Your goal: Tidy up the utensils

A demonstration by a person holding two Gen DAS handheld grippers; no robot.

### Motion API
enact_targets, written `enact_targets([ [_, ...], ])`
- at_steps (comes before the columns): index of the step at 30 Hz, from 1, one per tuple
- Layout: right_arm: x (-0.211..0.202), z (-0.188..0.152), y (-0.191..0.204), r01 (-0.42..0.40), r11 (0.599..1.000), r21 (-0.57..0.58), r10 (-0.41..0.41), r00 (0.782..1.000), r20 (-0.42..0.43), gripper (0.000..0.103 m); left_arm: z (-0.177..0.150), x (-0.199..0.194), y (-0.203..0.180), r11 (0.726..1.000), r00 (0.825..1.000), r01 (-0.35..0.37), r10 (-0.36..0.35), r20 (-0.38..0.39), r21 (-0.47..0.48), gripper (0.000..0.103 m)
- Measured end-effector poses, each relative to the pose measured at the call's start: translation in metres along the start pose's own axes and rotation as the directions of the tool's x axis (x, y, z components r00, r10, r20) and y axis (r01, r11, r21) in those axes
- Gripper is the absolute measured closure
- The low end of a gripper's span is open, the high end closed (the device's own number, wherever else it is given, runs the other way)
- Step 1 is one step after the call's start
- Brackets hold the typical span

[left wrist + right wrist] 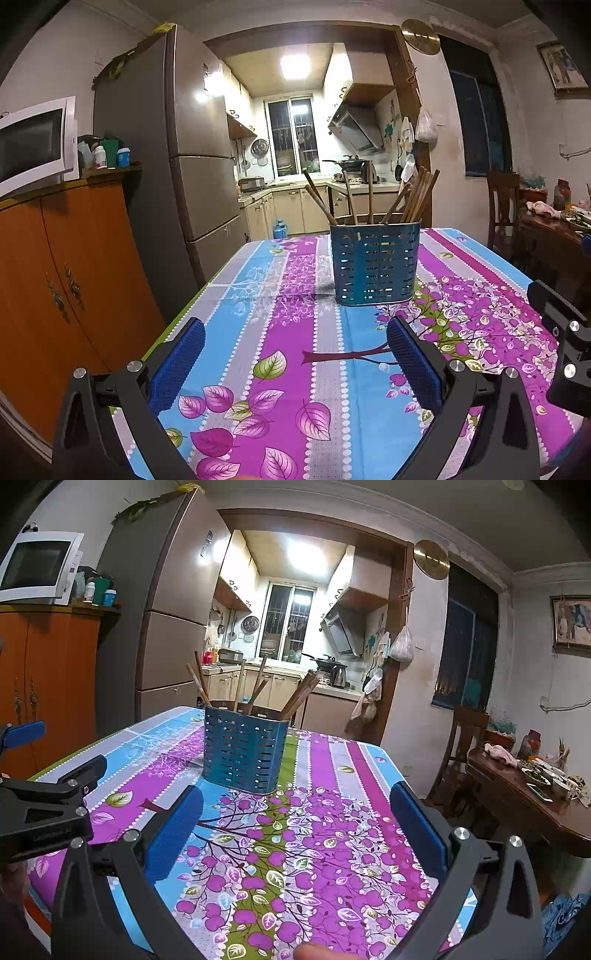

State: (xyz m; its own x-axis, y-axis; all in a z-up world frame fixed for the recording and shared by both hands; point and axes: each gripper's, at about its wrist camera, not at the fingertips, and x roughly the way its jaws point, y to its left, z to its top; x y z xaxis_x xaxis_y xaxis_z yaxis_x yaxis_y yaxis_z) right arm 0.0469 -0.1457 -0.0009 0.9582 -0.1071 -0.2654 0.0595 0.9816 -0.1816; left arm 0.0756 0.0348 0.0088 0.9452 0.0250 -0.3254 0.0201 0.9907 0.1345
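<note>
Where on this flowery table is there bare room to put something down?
The floral tablecloth is bare between the perforated blue metal utensil holder and both open grippers, left and right. Only the holder, crowded with wooden chopsticks, takes up space.

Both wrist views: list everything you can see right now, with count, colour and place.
utensil holder: one, blue, perforated, upright mid-table
chopsticks: several, brown wood, standing in the holder, exact count unclear
tablecloth: one, purple, blue and grey floral, covering the table
fridge: one, grey-brown, left of the kitchen doorway
microwave: one, white, on the orange cabinet
wall clock: one, gold, right of the doorway
side table: one, dark wood, far right, holding dishes
left gripper: blue pads, open, above the cloth, empty
right gripper: blue pads, open, empty
</note>
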Motion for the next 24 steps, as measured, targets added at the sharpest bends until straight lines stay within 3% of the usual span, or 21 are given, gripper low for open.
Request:
enact_targets([
  [9,-0.0001,0.0011,0.0015,-0.002,1.000,-0.001,0.002,1.000,0.002,0.005,0.0006,-0.0028,-0.0005,1.000,1.000,0.009,-0.009,0.010,0.002,0.005],
  [24,-0.0011,0.0025,0.0007,-0.005,1.000,0.009,0.005,1.000,-0.001,0.005,-0.0010,-0.0040,-0.0027,0.999,0.998,-0.039,0.038,0.049,0.022,0.005],
])
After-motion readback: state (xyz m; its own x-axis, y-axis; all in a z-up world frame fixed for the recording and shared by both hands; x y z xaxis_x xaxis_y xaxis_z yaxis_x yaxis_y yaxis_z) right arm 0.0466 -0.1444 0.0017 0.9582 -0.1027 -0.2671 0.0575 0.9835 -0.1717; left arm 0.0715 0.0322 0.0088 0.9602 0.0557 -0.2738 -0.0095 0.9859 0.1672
